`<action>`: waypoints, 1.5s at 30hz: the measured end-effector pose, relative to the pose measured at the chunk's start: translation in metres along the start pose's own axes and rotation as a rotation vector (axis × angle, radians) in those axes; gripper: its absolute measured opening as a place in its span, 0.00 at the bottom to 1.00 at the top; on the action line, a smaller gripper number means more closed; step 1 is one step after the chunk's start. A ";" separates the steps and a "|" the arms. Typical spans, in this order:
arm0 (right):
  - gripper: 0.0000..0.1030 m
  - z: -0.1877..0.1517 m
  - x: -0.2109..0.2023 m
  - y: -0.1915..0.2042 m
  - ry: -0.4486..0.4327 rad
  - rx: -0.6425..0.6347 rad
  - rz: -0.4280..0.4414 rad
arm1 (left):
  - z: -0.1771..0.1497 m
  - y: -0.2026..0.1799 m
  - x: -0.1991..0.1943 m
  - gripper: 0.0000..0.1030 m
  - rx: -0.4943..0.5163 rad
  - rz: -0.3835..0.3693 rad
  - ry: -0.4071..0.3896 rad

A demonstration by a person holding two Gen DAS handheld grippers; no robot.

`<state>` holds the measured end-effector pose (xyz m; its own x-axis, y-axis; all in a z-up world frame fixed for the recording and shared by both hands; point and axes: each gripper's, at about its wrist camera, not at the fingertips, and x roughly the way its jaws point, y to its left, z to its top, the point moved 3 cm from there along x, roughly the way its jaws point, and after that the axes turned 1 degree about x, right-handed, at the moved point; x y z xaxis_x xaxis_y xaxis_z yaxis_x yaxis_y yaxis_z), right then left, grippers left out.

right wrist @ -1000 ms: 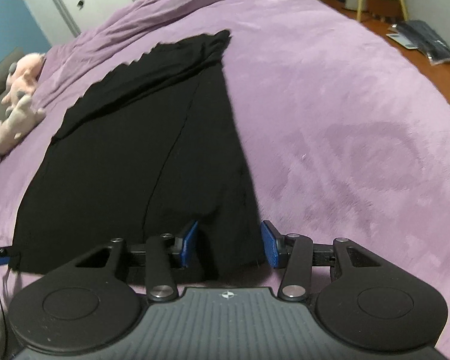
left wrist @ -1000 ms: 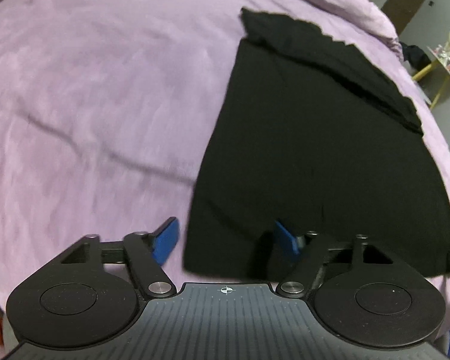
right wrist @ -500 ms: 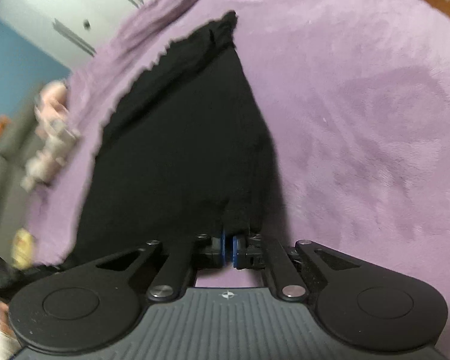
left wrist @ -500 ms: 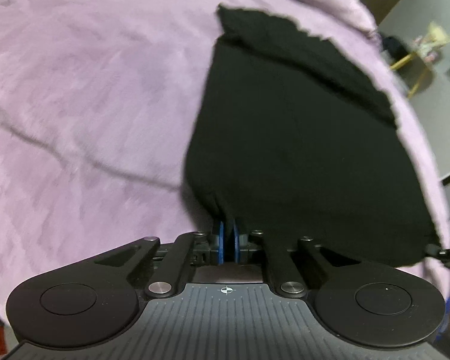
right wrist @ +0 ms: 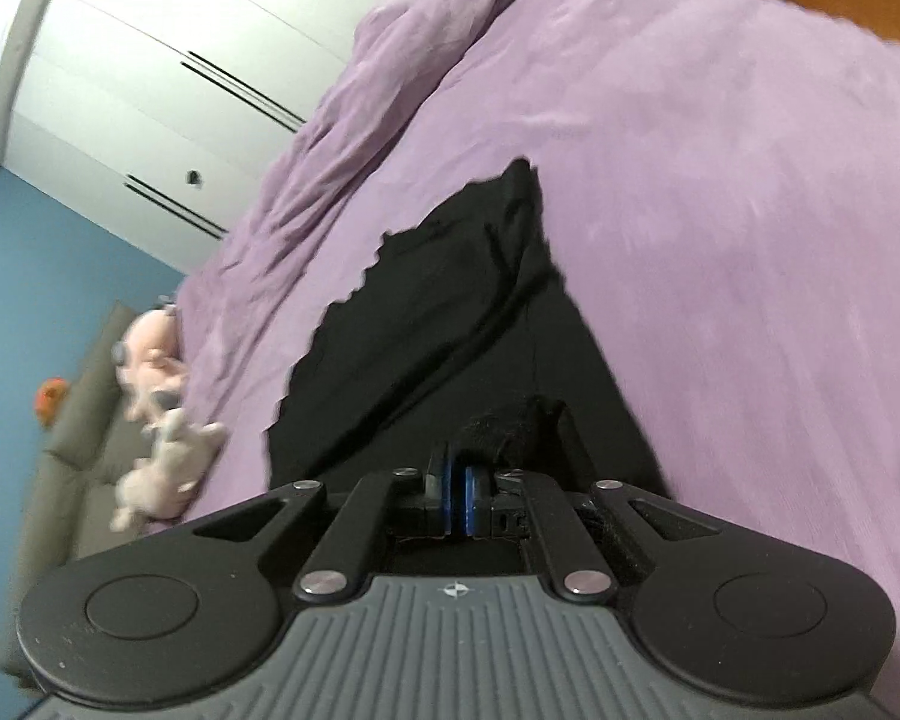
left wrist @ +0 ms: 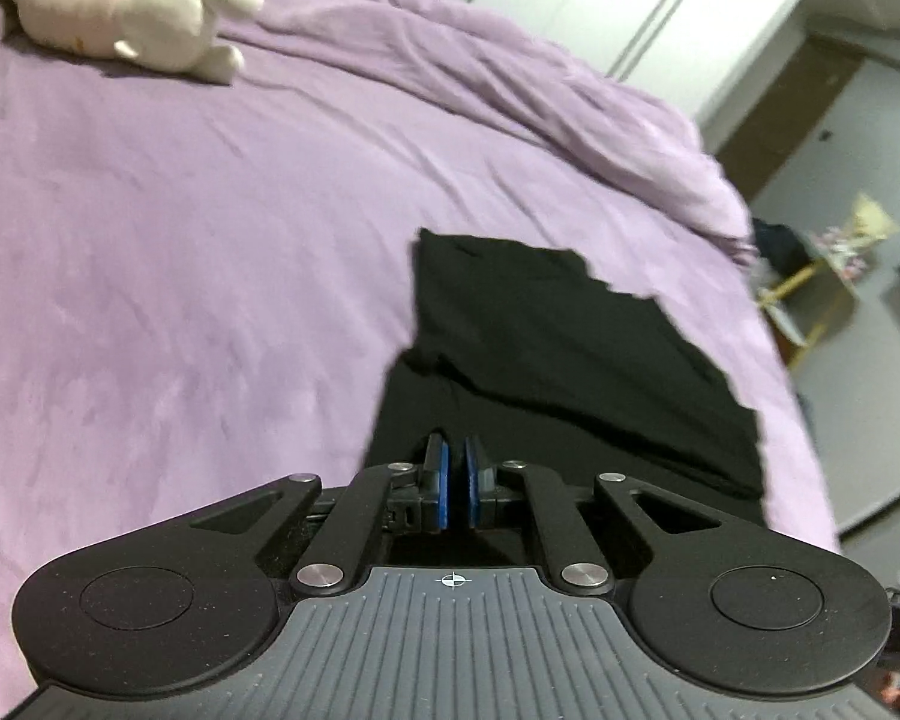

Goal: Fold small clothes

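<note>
Item: black garment (left wrist: 558,354), lying on the purple bedspread (left wrist: 180,276), its near hem being lifted off the bed; far part, with a jagged-looking edge, resting flat.

Left gripper (left wrist: 453,480): blue pads drawn nearly together, pinching the garment's near left corner; right gripper (right wrist: 456,486): jaws likewise narrow, clamping the near right corner, cloth bunching just beyond its fingertips. Holding both near corners is likely serving to carry the hem toward the far edge, halving the piece evenly.

Left view only: cream plush toy (left wrist: 120,18) lying at the far left of the bed; doorway and small yellow-legged table at right.

Right view only: blue wall, white wardrobe doors (right wrist: 168,60), pink plush toys (right wrist: 156,408) blurring at the left beside the bed.
</note>
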<state>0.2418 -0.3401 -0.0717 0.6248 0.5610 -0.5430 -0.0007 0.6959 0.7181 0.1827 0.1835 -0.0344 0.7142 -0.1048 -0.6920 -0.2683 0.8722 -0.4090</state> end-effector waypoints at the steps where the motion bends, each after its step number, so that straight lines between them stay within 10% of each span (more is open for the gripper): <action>1: 0.03 0.005 0.009 0.003 -0.006 -0.021 -0.021 | 0.002 -0.001 0.010 0.08 0.001 0.022 0.004; 5: 0.06 0.019 0.035 0.007 -0.023 -0.095 -0.108 | 0.008 -0.004 0.044 0.09 0.042 0.081 0.029; 11: 0.16 0.034 0.016 0.003 -0.177 -0.181 -0.173 | 0.012 0.012 0.042 0.39 0.035 0.128 -0.065; 14: 0.38 0.032 0.020 0.002 -0.138 -0.310 -0.230 | 0.009 0.013 0.043 0.53 0.130 0.061 -0.055; 20: 0.35 0.015 0.047 -0.003 -0.032 -0.419 -0.283 | -0.008 0.001 0.067 0.55 0.245 0.055 0.025; 26: 0.04 0.006 0.045 0.011 -0.075 -0.526 -0.300 | -0.015 -0.015 0.076 0.34 0.342 0.088 0.020; 28: 0.03 0.003 0.039 0.017 -0.097 -0.564 -0.305 | -0.015 -0.012 0.078 0.08 0.333 0.105 0.030; 45: 0.03 0.041 0.012 0.066 -0.242 -0.513 -0.180 | 0.043 -0.039 0.018 0.04 0.270 -0.015 -0.182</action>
<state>0.2807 -0.3060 -0.0132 0.8101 0.3379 -0.4791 -0.2176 0.9321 0.2895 0.2337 0.1683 -0.0047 0.8272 -0.0531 -0.5593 -0.0930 0.9689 -0.2294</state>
